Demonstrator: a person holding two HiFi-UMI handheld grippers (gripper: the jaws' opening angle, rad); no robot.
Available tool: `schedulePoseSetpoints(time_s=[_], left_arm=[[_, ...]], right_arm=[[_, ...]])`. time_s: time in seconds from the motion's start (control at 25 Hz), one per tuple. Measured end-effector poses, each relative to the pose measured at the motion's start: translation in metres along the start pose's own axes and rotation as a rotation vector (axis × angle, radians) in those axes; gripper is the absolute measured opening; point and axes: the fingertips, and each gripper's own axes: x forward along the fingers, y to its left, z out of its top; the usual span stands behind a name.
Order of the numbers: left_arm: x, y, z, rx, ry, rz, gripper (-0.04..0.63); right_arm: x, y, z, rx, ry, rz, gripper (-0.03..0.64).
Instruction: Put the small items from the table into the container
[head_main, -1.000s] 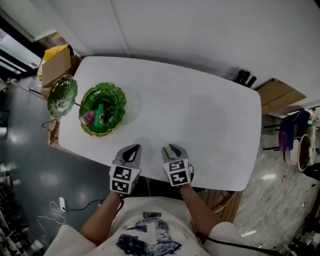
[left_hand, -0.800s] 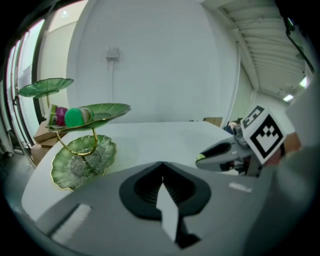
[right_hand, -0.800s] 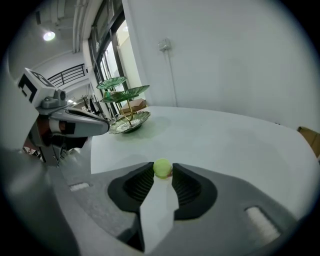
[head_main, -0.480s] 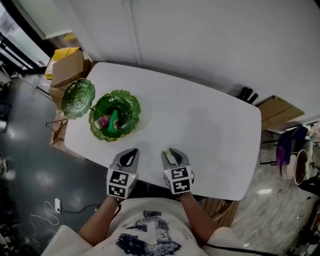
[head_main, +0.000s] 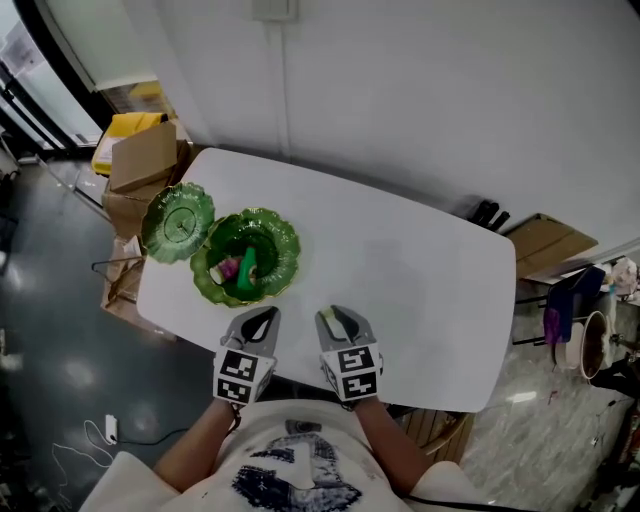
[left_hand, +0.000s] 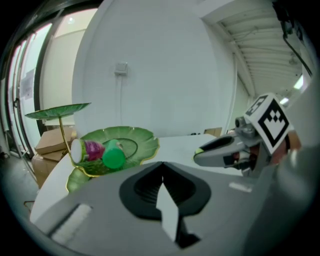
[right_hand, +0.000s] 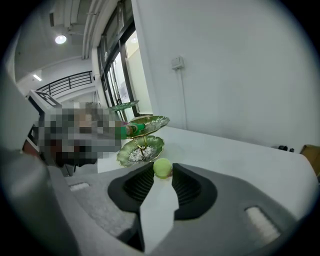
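The right claw (right_hand: 162, 169) is partly closed on a small yellow-green ball (right_hand: 162, 168), which sits pinched between its two ribbed pads at their tips, above the white desk (head_main: 420, 270). The left claw (left_hand: 161, 166) has its jaws pressed together with nothing between them. In the head view both claws sit side by side over the near edge of the desk, the left claw (head_main: 262, 318) just beside the right claw (head_main: 335, 317). A green tiered dish (head_main: 285, 232) with leaf-shaped tiers stands at the left end of the desk. On its wide tier lie a green item (head_main: 247, 268) and a pink item (head_main: 229, 268), touching each other.
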Motion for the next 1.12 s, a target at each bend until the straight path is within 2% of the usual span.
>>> schedulePoseSetpoints(time_s=[0.52,1.12], left_arm=[[-0.022,0.054,0.037,0.059,-0.079,-0.024,-0.011],[-0.023,0.089,0.049,0.082,-0.096,-0.070,-0.011]], right_arm=[[0.023,0.034,0.066,-0.014,-0.075,-0.042,0.113],[0.060,0.059,0.092,-0.047,-0.070,-0.053,0.114]])
